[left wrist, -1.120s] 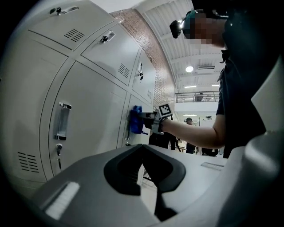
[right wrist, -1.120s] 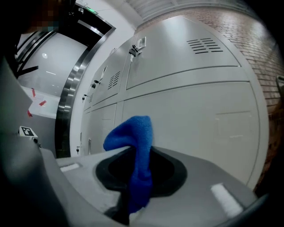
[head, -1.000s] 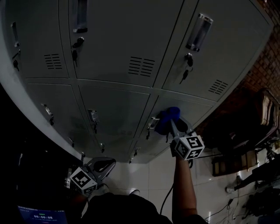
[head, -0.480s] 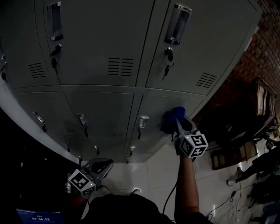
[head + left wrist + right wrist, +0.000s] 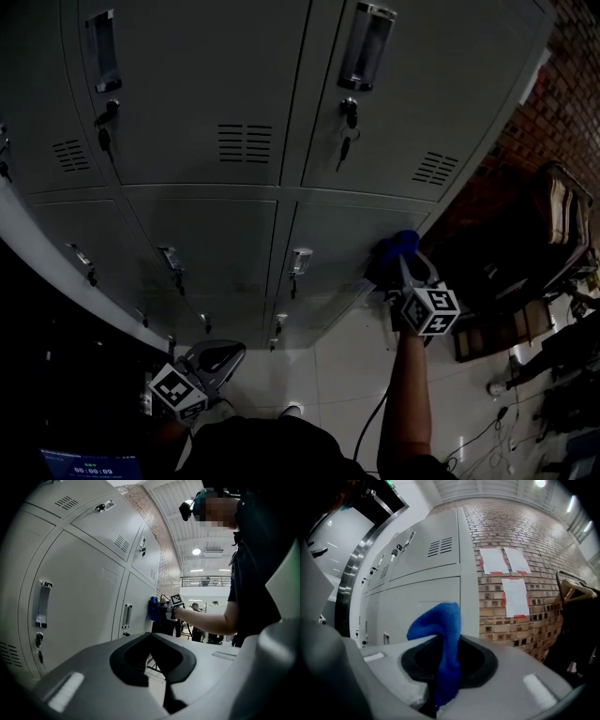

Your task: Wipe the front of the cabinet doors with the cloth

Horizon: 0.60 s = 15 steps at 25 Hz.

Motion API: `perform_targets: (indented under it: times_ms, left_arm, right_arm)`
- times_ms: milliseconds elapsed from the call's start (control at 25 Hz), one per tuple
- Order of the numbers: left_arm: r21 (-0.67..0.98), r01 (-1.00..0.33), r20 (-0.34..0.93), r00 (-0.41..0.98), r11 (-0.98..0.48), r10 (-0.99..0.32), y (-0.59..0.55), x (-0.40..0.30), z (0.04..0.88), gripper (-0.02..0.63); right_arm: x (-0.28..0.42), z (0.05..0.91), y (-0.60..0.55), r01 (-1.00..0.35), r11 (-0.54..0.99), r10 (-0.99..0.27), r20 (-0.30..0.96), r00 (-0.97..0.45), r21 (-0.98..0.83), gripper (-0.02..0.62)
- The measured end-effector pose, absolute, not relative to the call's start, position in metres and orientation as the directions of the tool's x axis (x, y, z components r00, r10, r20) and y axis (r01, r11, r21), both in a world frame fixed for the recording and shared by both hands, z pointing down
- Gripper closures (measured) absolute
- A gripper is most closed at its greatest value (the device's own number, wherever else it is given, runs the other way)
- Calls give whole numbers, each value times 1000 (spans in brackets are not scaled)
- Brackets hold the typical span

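A bank of grey locker cabinet doors (image 5: 225, 234) fills the head view. My right gripper (image 5: 401, 255) is shut on a blue cloth (image 5: 394, 251), pressing it against the right edge of a lower door (image 5: 352, 246). In the right gripper view the blue cloth (image 5: 443, 644) stands up between the jaws, before the grey door (image 5: 426, 606). The left gripper view shows that cloth (image 5: 153, 608) flat on the door far off. My left gripper (image 5: 217, 354) hangs low near the floor, away from the doors; its jaws meet with nothing between them (image 5: 157, 667).
A brick wall (image 5: 553, 122) adjoins the lockers on the right, with paper sheets (image 5: 504, 559) taped on it. Dark furniture (image 5: 553, 244) and cables (image 5: 487, 431) lie at the right on the white tiled floor (image 5: 328, 384). Handles and keys (image 5: 349, 131) stick out from the doors.
My right gripper has slid the blue cloth to the right across the lower door, from beside the handle to the door's right edge. The left gripper has stayed low.
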State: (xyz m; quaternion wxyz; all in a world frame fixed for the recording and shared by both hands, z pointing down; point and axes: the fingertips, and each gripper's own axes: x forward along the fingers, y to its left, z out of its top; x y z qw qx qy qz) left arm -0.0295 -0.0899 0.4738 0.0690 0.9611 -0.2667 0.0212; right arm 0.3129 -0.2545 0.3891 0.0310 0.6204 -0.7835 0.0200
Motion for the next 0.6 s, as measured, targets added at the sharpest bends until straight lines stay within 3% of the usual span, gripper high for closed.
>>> perform_targets:
  times_ms: [400, 600]
  left_arm:
    - [115, -525, 69, 851, -844, -520, -85, -34, 470, 606]
    - [121, -536, 67, 844, -835, -532, -81, -43, 474, 606]
  right_arm:
    - [333, 395, -248, -988, 149, -986, 73, -147, 27, 522]
    - [294, 394, -225, -975, 223, -975, 28, -222, 17, 522]
